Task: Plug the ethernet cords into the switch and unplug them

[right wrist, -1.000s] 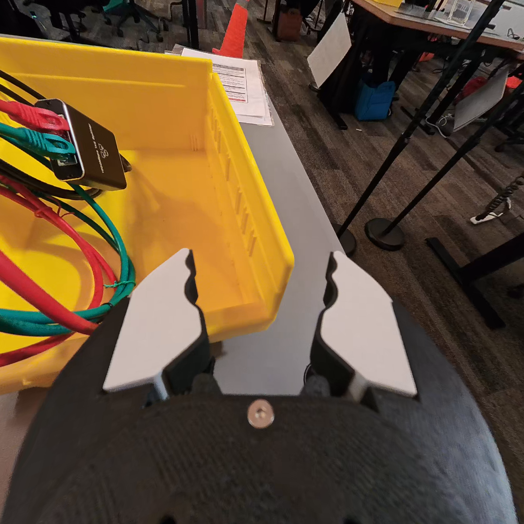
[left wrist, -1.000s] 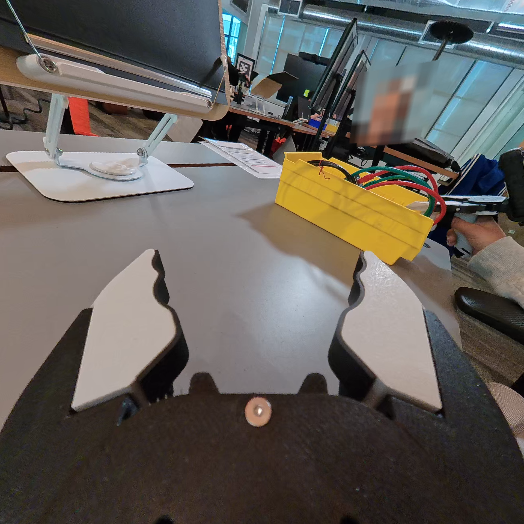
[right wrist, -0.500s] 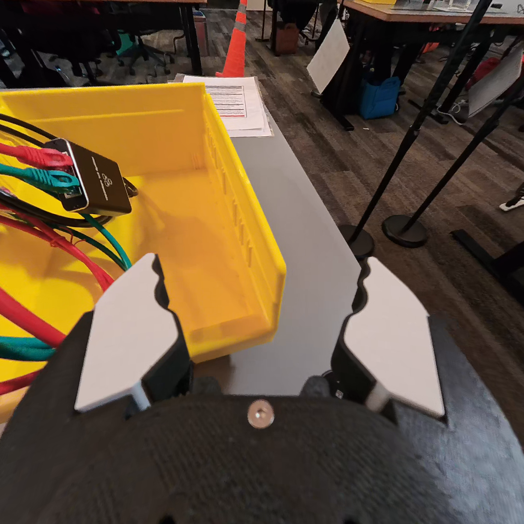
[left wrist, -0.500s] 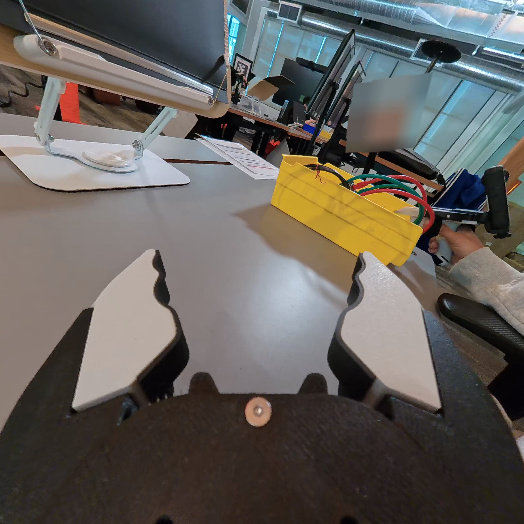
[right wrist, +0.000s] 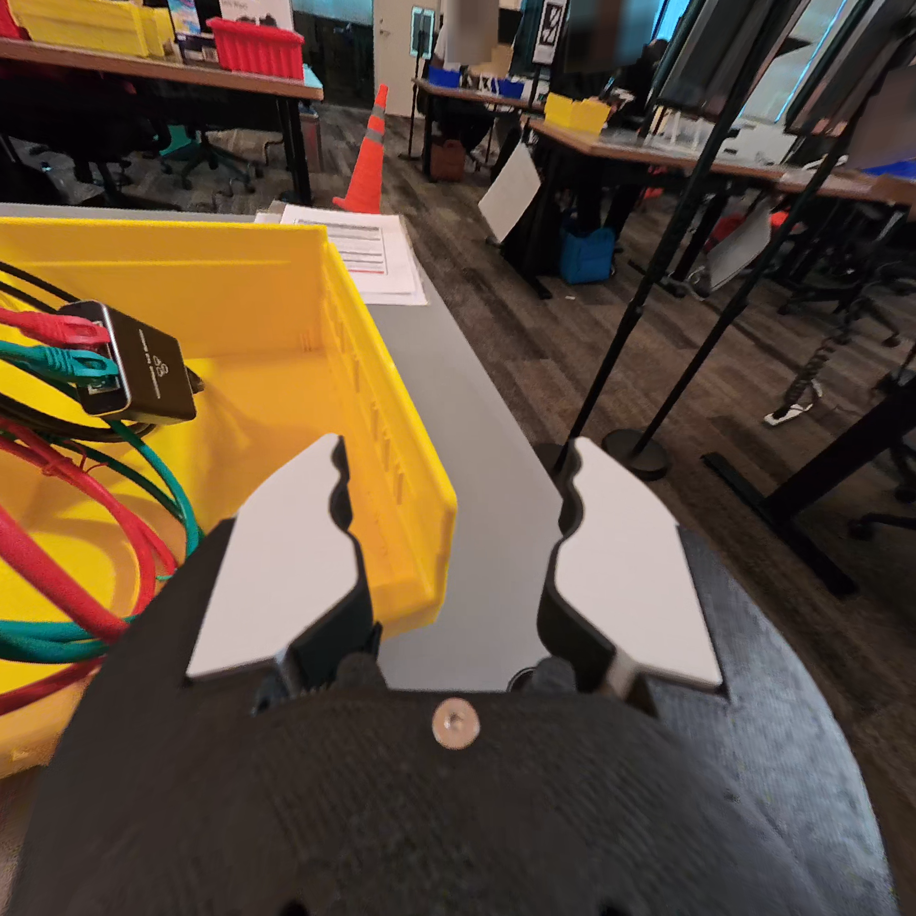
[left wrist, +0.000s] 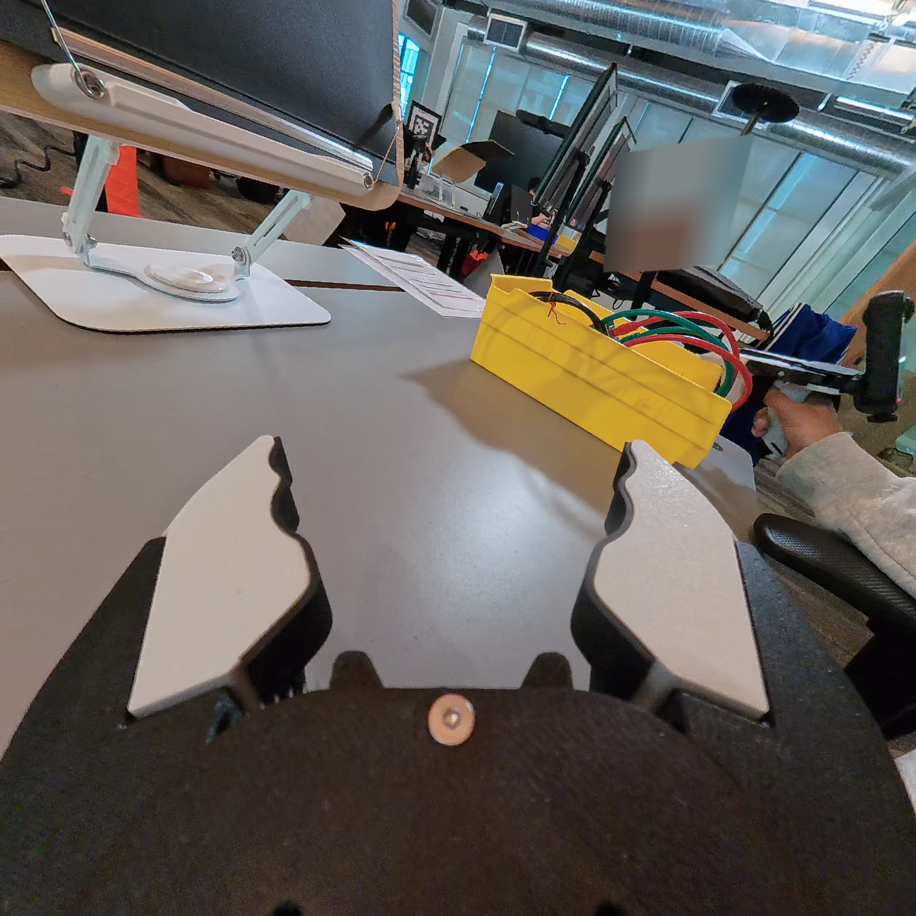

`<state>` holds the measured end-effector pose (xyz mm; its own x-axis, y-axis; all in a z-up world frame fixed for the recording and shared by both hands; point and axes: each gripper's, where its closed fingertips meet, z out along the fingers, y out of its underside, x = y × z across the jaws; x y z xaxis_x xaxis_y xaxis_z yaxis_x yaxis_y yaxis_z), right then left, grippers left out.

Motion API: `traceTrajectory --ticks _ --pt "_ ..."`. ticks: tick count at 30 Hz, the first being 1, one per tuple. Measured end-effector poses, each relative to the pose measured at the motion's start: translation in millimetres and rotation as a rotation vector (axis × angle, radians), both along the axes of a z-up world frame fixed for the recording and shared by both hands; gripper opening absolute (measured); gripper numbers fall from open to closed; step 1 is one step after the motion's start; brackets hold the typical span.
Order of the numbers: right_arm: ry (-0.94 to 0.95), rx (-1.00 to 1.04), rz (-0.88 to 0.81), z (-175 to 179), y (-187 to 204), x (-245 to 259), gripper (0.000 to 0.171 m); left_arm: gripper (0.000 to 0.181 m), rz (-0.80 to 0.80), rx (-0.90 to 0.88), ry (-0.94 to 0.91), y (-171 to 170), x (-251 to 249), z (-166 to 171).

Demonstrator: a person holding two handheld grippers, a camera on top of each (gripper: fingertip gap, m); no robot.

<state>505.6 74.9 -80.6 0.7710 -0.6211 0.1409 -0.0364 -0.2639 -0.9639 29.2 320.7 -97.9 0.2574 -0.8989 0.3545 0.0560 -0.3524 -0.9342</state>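
Note:
A yellow bin [right wrist: 257, 277] stands at the right end of the grey table [left wrist: 248, 396]. In it lies a small black switch [right wrist: 148, 367] with a red cord [right wrist: 44, 324] and a green cord [right wrist: 54, 359] plugged into its left end; the cords coil in the bin. My right gripper [right wrist: 456, 446] is open and empty, over the bin's near right corner. My left gripper [left wrist: 448, 446] is open and empty, low over the bare table, well left of the bin [left wrist: 595, 376]. The other gripper [left wrist: 818, 372] and a hand show behind the bin there.
A white laptop stand [left wrist: 163, 287] holding a board stands at the table's back left. Papers [right wrist: 372, 253] lie behind the bin. Right of the table edge are black pole stands [right wrist: 634, 446] on the floor. An orange cone [right wrist: 369, 158] and other desks stand farther off. A chair armrest [left wrist: 832, 570] is at right.
The right gripper has tilted up and drawn back a little, showing more of the room; its jaws widened and then narrowed again, staying open. The left gripper has shifted slightly and stays open.

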Motion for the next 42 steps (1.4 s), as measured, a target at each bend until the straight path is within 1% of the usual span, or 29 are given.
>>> traceTrajectory --ticks 4,7,10,12,13,17,21,24,27,29,30,32,33,35,42 --pt "-0.041 0.02 -0.009 8.7 -4.1 -0.6 0.065 0.123 0.0 0.0 -0.001 0.0 -0.1 0.1" --pt "-0.105 0.046 -0.029 18.9 -8.4 -0.9 0.049 0.123 0.0 0.001 0.0 -0.3 0.1 0.1" --pt "-0.219 0.092 -0.067 36.2 -16.6 -2.3 0.027 0.122 0.0 0.002 0.0 -0.3 0.1 0.1" --pt "-0.226 0.137 -0.048 45.4 -18.0 -8.0 0.013 0.122 0.0 0.001 0.0 -0.2 0.1 0.1" --pt "-0.212 0.165 -0.032 49.3 -18.0 -11.3 0.0 0.122 0.001 0.001 0.0 -0.2 0.1 0.1" --pt "-0.214 0.202 0.008 61.7 -17.7 -20.3 0.0 0.123 0.004 0.001 0.0 0.1 -0.2 0.1" --pt "-0.239 0.138 0.013 57.5 -13.2 -22.7 0.0 0.123 0.005 0.001 0.0 0.2 -0.2 -0.1" --pt "-0.289 0.095 -0.04 54.9 -14.4 -16.6 0.0 0.123 0.006 -0.001 0.001 0.4 -0.2 -0.2" --pt "-0.317 0.1 -0.096 57.9 -18.8 -11.3 0.0 0.123 0.014 -0.003 0.001 1.4 -0.8 -0.4" --pt "-0.269 0.112 -0.123 57.4 -21.8 -8.3 0.0 0.123 0.016 -0.004 0.001 1.7 -0.9 -0.4" --pt "-0.212 0.129 -0.131 55.9 -22.7 -7.1 0.0 0.123 0.017 -0.004 0.0 1.9 -1.1 -0.4" --pt "-0.105 0.18 -0.111 55.2 -22.4 -7.6 0.0 0.123 0.018 -0.003 0.0 1.8 -1.1 -0.3" --pt "-0.084 0.198 -0.085 56.5 -21.6 -9.6 0.0 0.123 0.017 -0.003 0.001 1.7 -1.0 -0.3" --pt "-0.112 0.19 -0.066 58.0 -23.2 -11.3 0.0 0.123 0.017 -0.002 0.001 1.6 -1.0 -0.3" --pt "-0.348 0.013 -0.146 47.8 -26.5 -2.3 0.0 0.123 0.017 0.001 0.002 1.3 -0.9 -0.3"
